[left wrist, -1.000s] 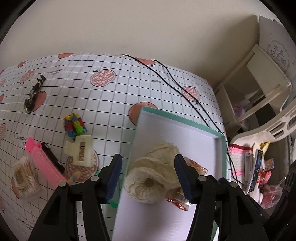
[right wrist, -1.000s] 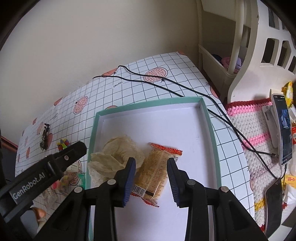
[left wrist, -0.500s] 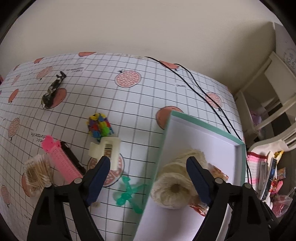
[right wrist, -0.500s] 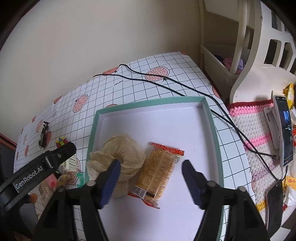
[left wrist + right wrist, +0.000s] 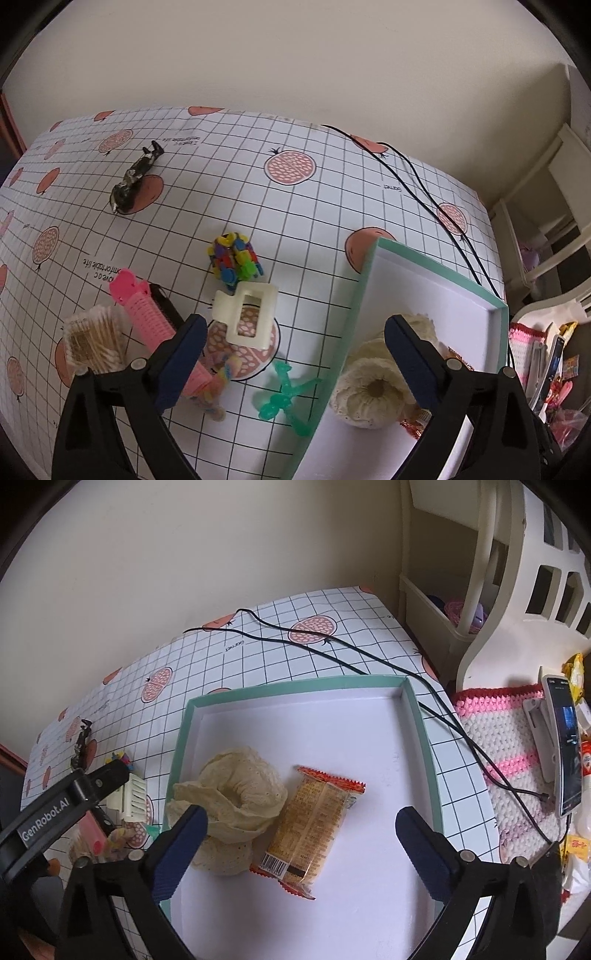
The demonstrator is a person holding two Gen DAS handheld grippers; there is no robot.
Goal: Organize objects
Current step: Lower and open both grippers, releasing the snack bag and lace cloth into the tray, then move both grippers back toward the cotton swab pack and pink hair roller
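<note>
A shallow tray with a teal rim (image 5: 295, 688) (image 5: 360, 291) holds a cream lace cloth (image 5: 240, 794) (image 5: 369, 384) and an orange snack packet (image 5: 314, 827). My right gripper (image 5: 301, 821) hangs open above the tray, its fingers wide on either side of the cloth and packet. My left gripper (image 5: 295, 328) is open over the table left of the tray, above a cream hair claw (image 5: 249, 317) and a green plastic figure (image 5: 286, 393). A coloured block toy (image 5: 234, 260), a pink hair roller (image 5: 147, 321), a tub of cotton swabs (image 5: 94, 341) and a black hair clip (image 5: 135, 177) lie on the checked tablecloth.
Two black cables (image 5: 332, 653) run across the far table and past the tray's right side. A phone (image 5: 565, 746) lies on a pink and white crochet mat (image 5: 506, 731) to the right. A white plastic rack (image 5: 498, 572) stands at the back right, a wall behind.
Both grippers opened wide: the right let go of the snack packet, the left of the lace cloth. The left gripper then swung left and back, over the loose items beside the tray.
</note>
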